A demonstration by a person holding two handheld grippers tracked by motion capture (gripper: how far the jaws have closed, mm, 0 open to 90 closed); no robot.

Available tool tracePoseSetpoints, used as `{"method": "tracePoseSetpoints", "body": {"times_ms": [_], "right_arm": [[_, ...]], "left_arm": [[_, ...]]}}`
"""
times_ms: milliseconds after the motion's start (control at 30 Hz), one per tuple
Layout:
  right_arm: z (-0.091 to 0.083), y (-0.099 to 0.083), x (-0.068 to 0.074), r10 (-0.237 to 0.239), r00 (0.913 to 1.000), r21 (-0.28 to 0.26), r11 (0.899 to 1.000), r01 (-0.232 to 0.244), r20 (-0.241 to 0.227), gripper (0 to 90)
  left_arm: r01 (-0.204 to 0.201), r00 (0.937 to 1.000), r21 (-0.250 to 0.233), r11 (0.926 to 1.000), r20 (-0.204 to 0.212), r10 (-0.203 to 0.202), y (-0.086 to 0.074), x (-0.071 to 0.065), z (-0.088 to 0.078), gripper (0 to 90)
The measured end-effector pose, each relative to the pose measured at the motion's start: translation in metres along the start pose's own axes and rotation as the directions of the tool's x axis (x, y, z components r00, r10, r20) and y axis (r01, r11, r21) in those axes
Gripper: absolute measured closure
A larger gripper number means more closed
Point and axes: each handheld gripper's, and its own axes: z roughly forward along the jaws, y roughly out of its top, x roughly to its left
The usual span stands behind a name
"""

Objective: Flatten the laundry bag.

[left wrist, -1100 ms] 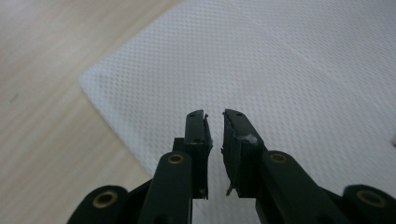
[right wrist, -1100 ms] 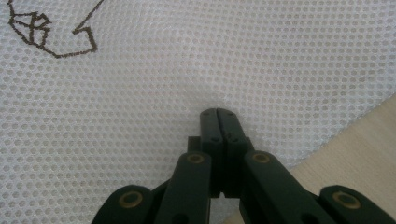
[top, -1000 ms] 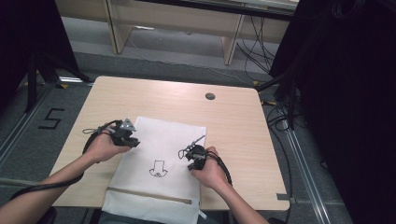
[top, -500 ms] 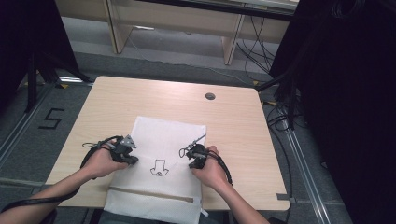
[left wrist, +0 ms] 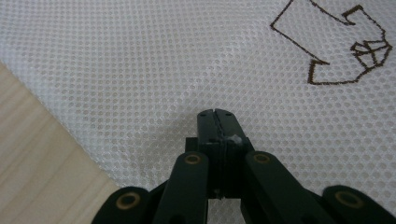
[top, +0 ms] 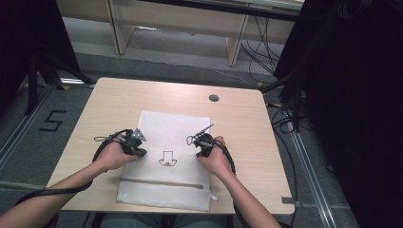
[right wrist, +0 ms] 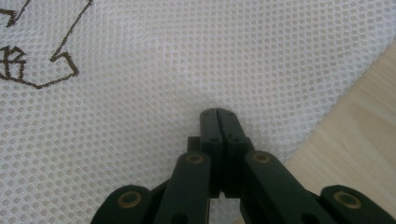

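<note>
While we lean in from the near edge of the table (top: pixel 90 118), a white mesh bag (top: pixel 173 130) lies flat before us, its zipper (top: pixel 161 183) running across the end nearest us and overhanging nothing. We take the bag as our landmark. On its left margin, just above the zipper, our left gripper (top: pixel 139 153) rests with its jaws pressed together, and the left gripper view shows the tips (left wrist: pixel 217 116) down on the mesh with a little fabric puckered at them; whether cloth is pinched we cannot tell. On the right margin sits our right gripper (top: pixel 203 142), jaws likewise closed against the mesh. Between them lies the brown shirt drawing (top: pixel 167 159). Beyond the bag's far edge, a round cable port (top: pixel 214 98) sits in bare wood. Past the table stand wooden desk legs (top: pixel 236 45) and loose cables (top: pixel 259 42).
</note>
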Motion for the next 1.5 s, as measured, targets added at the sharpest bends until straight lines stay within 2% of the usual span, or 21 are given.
{"method": "tracePoseSetpoints", "body": {"times_ms": [67,167,267,433,467,500,567,700,900,967,1000,1100,1133,1167,1233,1333,1367,1400,1433,1467,1500], "right_arm": [[0.001,0.0,-0.002,-0.02,0.9998,-0.021,1.0,0.02,-0.002,89.2],[-0.004,-0.007,-0.002,0.009,0.9998,-0.069,0.998,-0.01,-0.017,88.0],[-0.017,-0.015,0.003,-0.005,0.9997,-0.093,0.996,0.003,-0.025,88.7],[-0.034,-0.035,0.015,-0.055,0.9976,-0.062,0.997,0.052,-0.042,90.0],[-0.037,-0.04,0.019,-0.029,0.9987,-0.034,0.999,0.028,-0.042,90.0],[-0.037,-0.045,0.019,-0.052,0.9973,-0.042,0.998,0.05,-0.051,90.0],[-0.04,-0.054,0.023,-0.038,0.9971,-0.013,0.999,0.038,-0.066,90.0],[-0.038,-0.065,0.026,-0.054,0.9961,0.01,0.998,0.055,-0.07,90.0],[-0.03,-0.069,0.025,-0.062,0.9952,0.033,0.997,0.065,-0.075,90.0],[-0.029,-0.068,0.025,-0.033,0.9965,0.045,0.998,0.037,-0.076,90.0],[-0.029,-0.068,0.023,-0.049,0.9959,0.036,0.998,0.051,-0.076,90.0],[-0.029,-0.067,0.021,-0.036,0.997,0.038,0.999,0.039,-0.068,90.0],[-0.029,-0.067,0.021,-0.011,0.998,0.052,0.999,0.014,-0.062,90.0],[-0.029,-0.067,0.019,-0.037,0.9975,0.037,0.999,0.039,-0.061,90.0],[-0.029,-0.068,0.018,-0.029,0.9984,0.047,0.998,0.032,-0.049,90.0],[-0.03,-0.069,0.016,-0.04,0.9984,0.047,0.998,0.042,-0.041,90.0],[-0.031,-0.07,0.017,-0.012,0.9992,0.068,0.998,0.015,-0.039,90.0],[-0.031,-0.07,0.015,-0.03,0.9988,0.054,0.998,0.032,-0.038,90.0],[-0.031,-0.071,0.015,-0.024,0.9989,0.054,0.998,0.026,-0.04,90.0],[-0.032,-0.071,0.016,0.007,0.999,0.072,0.997,-0.004,-0.043,90.0],[-0.032,-0.072,0.015,-0.011,0.9993,0.064,0.998,0.013,-0.036,90.0]], "left_arm": [[0.01,0.9998,-0.018,0.9998,-0.015,-0.01,-0.001,0.0,0.001,88.0],[0.012,0.9993,-0.046,0.9989,-0.034,-0.014,-0.005,-0.001,-0.002,82.4],[-0.005,0.9999,-0.042,0.9991,-0.015,0.005,-0.01,-0.006,-0.01,82.2],[-0.005,0.9996,-0.037,0.9993,0.026,0.006,-0.02,-0.017,-0.025,81.5],[0.002,0.9997,-0.045,0.999,0.025,0.0,-0.023,-0.018,-0.025,81.2],[-0.004,0.9997,-0.038,0.9993,0.025,0.005,-0.026,-0.02,-0.026,81.1],[-0.012,0.9995,-0.015,0.9998,0.031,0.012,-0.031,-0.021,-0.027,80.9],[0.002,0.9997,-0.005,1.0,0.026,-0.002,-0.033,-0.024,-0.028,80.9],[-0.031,0.9994,0.026,0.9992,0.017,0.03,-0.034,-0.031,-0.026,80.8],[-0.025,0.9995,0.025,0.9994,0.018,0.024,-0.033,-0.033,-0.026,81.1],[-0.032,0.9993,0.028,0.9991,0.022,0.031,-0.033,-0.033,-0.026,81.1],[-0.022,0.9995,0.016,0.9996,0.025,0.021,-0.033,-0.034,-0.024,81.1],[-0.031,0.9995,0.012,0.9995,0.012,0.031,-0.033,-0.034,-0.024,81.1],[-0.035,0.9992,0.013,0.9993,0.02,0.035,-0.032,-0.034,-0.024,81.1],[-0.023,0.9995,0.005,0.9997,0.024,0.022,-0.03,-0.036,-0.021,81.1],[-0.04,0.9989,0.012,0.9991,0.023,0.04,-0.026,-0.038,-0.02,81.3],[-0.034,0.9993,-0.006,0.9994,0.014,0.034,-0.026,-0.039,-0.018,81.3],[-0.043,0.9991,-0.003,0.9991,0.006,0.043,-0.026,-0.039,-0.018,81.3],[-0.05,0.9987,-0.005,0.9987,0.005,0.05,-0.026,-0.039,-0.019,81.3],[-0.039,0.9992,-0.005,0.9992,0.01,0.039,-0.026,-0.039,-0.018,81.4],[-0.034,0.9992,-0.008,0.9994,0.018,0.034,-0.026,-0.039,-0.018,81.3]]}}
